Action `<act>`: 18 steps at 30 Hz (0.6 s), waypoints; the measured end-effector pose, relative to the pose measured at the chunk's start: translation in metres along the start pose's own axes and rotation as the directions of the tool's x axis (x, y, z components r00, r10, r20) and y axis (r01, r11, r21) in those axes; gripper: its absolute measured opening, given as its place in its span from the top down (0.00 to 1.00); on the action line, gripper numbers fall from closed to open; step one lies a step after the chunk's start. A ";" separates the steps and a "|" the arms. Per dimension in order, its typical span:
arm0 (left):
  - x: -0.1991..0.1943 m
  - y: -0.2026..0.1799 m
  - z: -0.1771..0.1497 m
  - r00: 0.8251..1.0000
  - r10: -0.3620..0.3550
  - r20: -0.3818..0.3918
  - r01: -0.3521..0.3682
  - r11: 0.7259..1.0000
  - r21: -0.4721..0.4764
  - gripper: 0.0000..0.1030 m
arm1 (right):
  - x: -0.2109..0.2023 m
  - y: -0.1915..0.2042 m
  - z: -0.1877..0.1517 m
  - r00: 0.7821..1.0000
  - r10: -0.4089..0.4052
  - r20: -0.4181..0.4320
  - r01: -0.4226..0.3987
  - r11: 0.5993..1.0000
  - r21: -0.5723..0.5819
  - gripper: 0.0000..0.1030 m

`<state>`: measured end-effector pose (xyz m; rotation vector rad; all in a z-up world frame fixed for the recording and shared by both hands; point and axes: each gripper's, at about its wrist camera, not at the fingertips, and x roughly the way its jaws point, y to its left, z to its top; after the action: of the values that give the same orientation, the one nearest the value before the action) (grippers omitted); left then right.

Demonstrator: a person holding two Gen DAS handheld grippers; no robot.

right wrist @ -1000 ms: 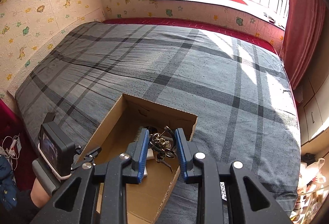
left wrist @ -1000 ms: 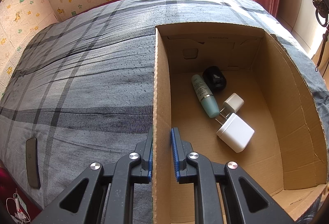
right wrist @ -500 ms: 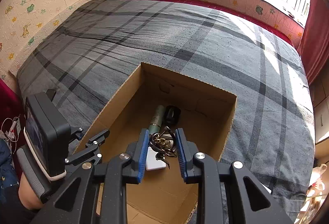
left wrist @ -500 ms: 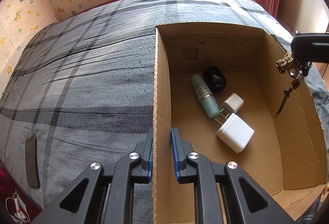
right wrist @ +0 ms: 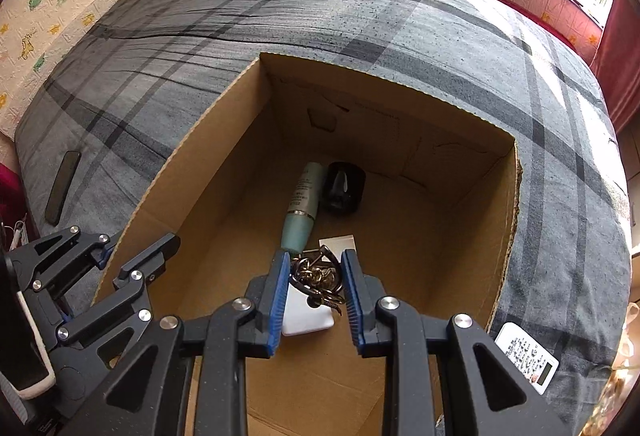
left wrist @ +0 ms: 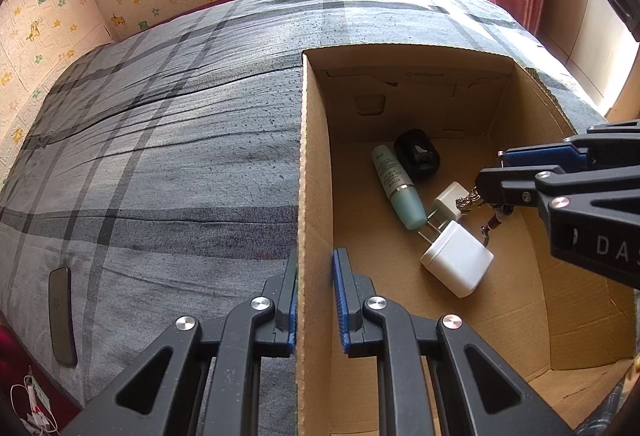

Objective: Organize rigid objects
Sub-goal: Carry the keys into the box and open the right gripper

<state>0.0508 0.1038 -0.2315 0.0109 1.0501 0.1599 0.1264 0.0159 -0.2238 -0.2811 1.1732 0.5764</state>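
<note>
Right wrist view: my right gripper (right wrist: 314, 286) is clamped on the key bunch (right wrist: 316, 276), low inside the cardboard box (right wrist: 400, 104), its tail dangling. My left gripper (left wrist: 314, 300) pinches the box's left wall.

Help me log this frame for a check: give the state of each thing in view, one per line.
Box: open-topped, on the bed, side wall clamped.
Left tongs: shut on the box wall.
Right tongs: shut on the keys, inside the box.
Keys: held, hanging above the box floor.
Tube: lying flat in the box.
Big charger: lying in the box.
Small charger: lying in the box.
Black case: closed, beside the tube.
Phone: flat on the bed.
Calculator: on the bed, outside the box.
</note>
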 end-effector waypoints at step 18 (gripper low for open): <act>0.001 -0.001 0.000 1.000 0.003 -0.001 -0.003 1.000 0.003 0.84 | 0.045 -0.002 -0.004 0.994 -0.010 -0.108 0.011 1.000 0.008 0.73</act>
<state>0.0514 0.1032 -0.2319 0.0148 1.0511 0.1610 0.1359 0.0249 -0.2666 -0.3141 1.2775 0.5523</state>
